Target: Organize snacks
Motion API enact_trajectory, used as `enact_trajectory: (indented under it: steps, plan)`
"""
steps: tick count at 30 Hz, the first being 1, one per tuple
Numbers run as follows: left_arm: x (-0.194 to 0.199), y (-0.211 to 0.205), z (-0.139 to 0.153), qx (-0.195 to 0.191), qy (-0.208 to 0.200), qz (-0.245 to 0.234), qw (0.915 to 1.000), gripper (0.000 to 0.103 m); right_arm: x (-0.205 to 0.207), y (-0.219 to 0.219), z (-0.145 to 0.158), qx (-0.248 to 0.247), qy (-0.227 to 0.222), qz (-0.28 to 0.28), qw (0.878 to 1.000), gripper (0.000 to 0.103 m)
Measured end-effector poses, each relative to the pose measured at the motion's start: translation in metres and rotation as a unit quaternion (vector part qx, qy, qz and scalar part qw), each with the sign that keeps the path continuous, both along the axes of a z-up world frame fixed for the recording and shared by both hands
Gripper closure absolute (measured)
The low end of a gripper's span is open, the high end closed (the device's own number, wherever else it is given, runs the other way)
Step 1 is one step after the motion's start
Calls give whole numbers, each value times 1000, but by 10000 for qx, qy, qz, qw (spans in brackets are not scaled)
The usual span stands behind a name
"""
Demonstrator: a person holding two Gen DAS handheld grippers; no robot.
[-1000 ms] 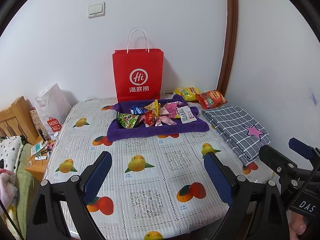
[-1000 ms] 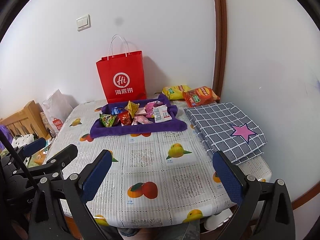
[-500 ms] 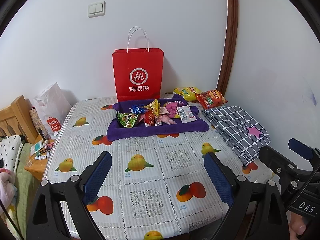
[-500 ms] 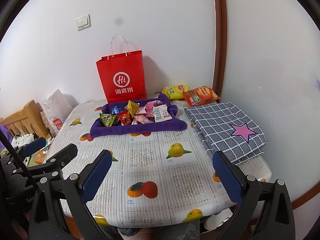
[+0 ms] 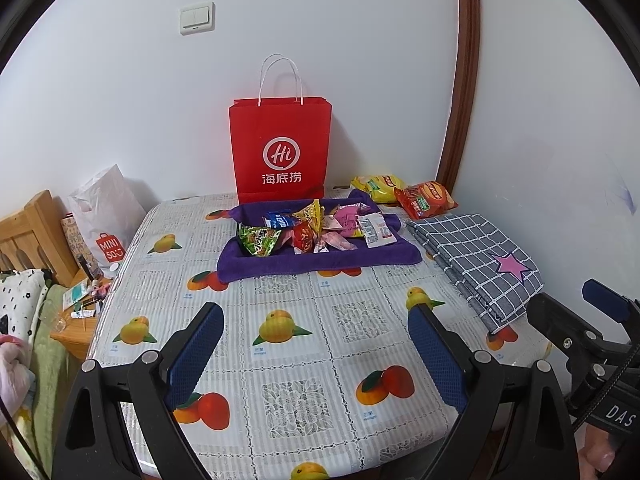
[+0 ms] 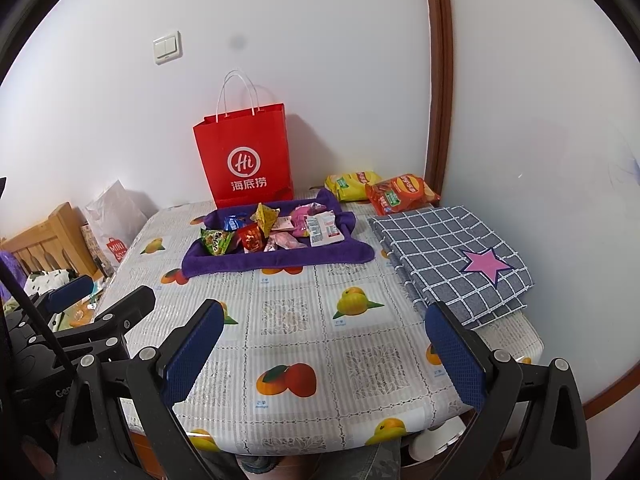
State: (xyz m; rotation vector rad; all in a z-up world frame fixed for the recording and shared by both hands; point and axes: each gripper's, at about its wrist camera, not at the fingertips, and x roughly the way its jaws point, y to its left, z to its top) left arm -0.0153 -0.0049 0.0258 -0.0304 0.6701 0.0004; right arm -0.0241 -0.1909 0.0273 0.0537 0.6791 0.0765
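Blue-padded jaws of left gripper and right gripper spread wide, empty, above table.

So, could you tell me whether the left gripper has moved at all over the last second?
No. The left gripper frames the same orange print on the tablecloth, and the red bag sits at the same spot in its view.

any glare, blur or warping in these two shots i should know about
Left wrist view: strong fisheye bends the door frame into a curve, corners are black, the red bag looks sharp and casts a soft shadow on the wall to its right. Right wrist view: same bending and dark corners, plus a faint grey smudge on the wall above the red bag; the snacks read clearly, no harsh glare.
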Motion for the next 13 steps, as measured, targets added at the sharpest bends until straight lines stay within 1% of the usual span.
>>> enact_trajectory:
  steps: [7, 13]
  plan:
    - [4, 1, -2, -16, 14, 37, 10000, 9, -1, 2, 0, 21, -11, 17, 10000, 3]
    - [12, 6, -8, 2, 50, 133, 9999, 9, 5, 3, -6, 54, 16, 48, 10000, 3]
